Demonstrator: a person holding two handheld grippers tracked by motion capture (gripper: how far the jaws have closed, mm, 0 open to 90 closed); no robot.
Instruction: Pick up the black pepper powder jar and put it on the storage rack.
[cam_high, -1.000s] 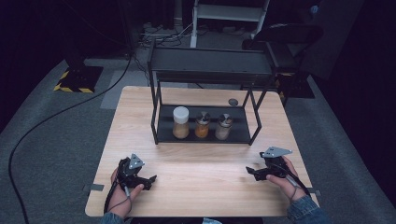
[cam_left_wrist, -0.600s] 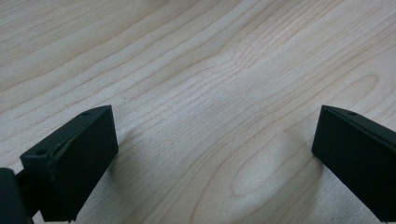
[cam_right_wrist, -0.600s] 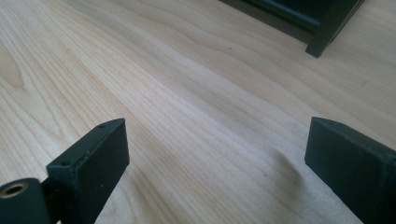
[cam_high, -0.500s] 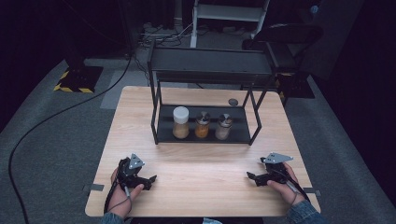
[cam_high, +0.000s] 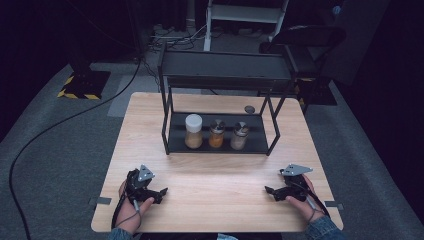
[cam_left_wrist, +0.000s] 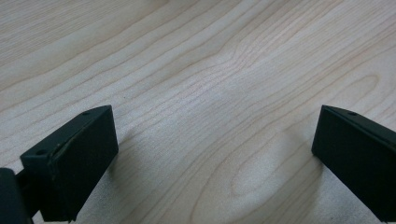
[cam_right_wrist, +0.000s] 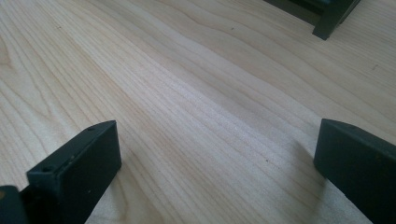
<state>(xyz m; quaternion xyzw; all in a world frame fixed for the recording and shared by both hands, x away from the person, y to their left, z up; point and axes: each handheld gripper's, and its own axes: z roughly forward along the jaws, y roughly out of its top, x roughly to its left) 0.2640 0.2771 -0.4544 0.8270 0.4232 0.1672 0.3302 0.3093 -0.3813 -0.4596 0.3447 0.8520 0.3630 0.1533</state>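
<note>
My left gripper (cam_high: 159, 192) rests on the wooden table (cam_high: 220, 172) near its front left corner, held by a hand. In the left gripper view the left gripper (cam_left_wrist: 215, 135) has its black jaws wide apart over bare wood: open, nothing between them. My right gripper (cam_high: 272, 192) lies near the front right corner and points left. In the right gripper view the right gripper (cam_right_wrist: 217, 144) has just been opening its jaws, which stand far apart over bare wood with nothing between them.
A black metal rack (cam_high: 225, 75) stands at the back middle of the table, one foot (cam_right_wrist: 334, 18) seen from the right gripper. On its lower shelf are a white-lidded jar (cam_high: 193, 131) and two smaller jars (cam_high: 216, 133) (cam_high: 240, 135). A small round disc (cam_high: 249, 109) lies behind it.
My right gripper has shifted slightly toward the table's front edge. The left gripper and the jars have kept still.
</note>
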